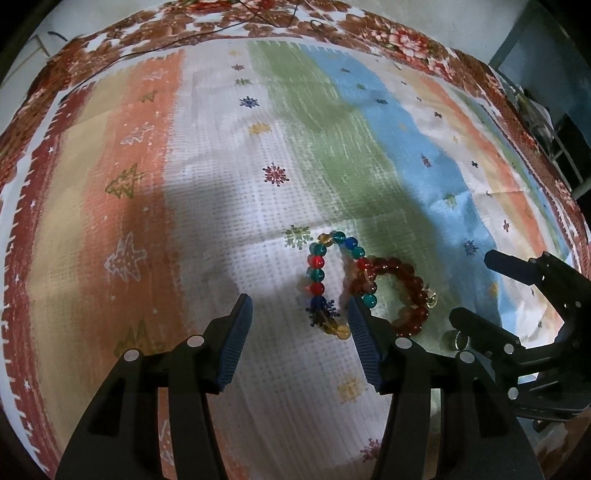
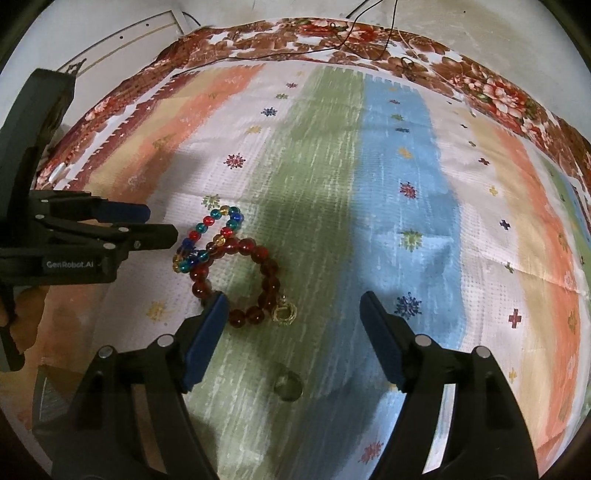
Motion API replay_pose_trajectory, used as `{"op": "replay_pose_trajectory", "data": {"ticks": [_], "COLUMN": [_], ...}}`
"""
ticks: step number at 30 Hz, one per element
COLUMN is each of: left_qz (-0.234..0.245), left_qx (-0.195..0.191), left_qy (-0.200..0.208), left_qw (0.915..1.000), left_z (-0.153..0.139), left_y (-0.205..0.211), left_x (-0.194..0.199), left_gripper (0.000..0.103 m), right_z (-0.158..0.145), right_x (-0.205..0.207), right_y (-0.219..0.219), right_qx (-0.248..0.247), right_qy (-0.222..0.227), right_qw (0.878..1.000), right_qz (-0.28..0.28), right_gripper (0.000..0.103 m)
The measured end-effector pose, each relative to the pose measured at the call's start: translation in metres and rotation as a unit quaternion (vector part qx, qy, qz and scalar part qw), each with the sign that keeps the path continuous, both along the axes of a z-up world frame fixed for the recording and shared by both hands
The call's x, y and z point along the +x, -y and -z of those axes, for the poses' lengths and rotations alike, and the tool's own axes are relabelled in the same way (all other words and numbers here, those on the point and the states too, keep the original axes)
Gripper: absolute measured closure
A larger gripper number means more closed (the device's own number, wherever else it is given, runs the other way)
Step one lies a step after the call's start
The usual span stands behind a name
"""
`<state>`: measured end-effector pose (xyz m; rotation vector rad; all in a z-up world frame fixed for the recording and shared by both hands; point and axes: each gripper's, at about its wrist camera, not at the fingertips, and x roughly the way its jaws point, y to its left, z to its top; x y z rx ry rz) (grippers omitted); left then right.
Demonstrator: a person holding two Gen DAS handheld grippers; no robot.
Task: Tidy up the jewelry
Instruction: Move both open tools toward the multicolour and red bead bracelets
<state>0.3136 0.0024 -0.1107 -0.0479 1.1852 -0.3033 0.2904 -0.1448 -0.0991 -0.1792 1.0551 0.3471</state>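
Two bead bracelets lie touching on the striped cloth. The multicoloured bracelet [image 1: 317,262] [image 2: 207,221] lies partly between the fingers of my left gripper [image 1: 298,299] [image 2: 160,223], which is open just above it, its right pad beside the beads. The dark red bracelet [image 1: 417,284] [image 2: 271,282] carries a small gold charm [image 1: 430,299] [image 2: 282,314]. My right gripper [image 2: 293,297] [image 1: 472,286] stands open over the cloth, its left fingertip by the red bracelet's near edge. Nothing is held.
A small clear ring-like piece [image 2: 288,384] [image 1: 456,339] lies on the green stripe under the right gripper. The striped cloth [image 1: 221,184] [image 2: 406,147] lies over a floral cover [image 2: 295,40]. Thin cables [image 2: 369,22] run along the far edge.
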Motion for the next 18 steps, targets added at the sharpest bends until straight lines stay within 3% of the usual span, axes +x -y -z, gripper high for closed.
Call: {"op": "replay_pose_trajectory", "data": {"ticks": [13,15,18], "left_qz": [0.028,0.031,0.033], "left_qx": [0.025,0.028,0.028], "left_qy": [-0.013,-0.012,-0.012], "left_qw": [0.9992,0.9991,0.999], "left_z": [0.019,0.02,0.021], "left_y": [0.007,0.008,0.006], "left_x": [0.007,0.006,0.006], "left_gripper": [0.051,0.051,0.052], "right_z": [0.02,0.024,0.032], "right_x": [0.012,0.014,0.014], "right_y": [-0.02,-0.019,-0.021], "right_qx": [-0.021,-0.019,-0.024], "right_qy": [-0.006,-0.014,-0.023], "right_qw": [1.0,1.0,0.999], "right_qz": [-0.02,-0.016,-0.023], "right_gripper": [0.03,0.034,0.047]}}
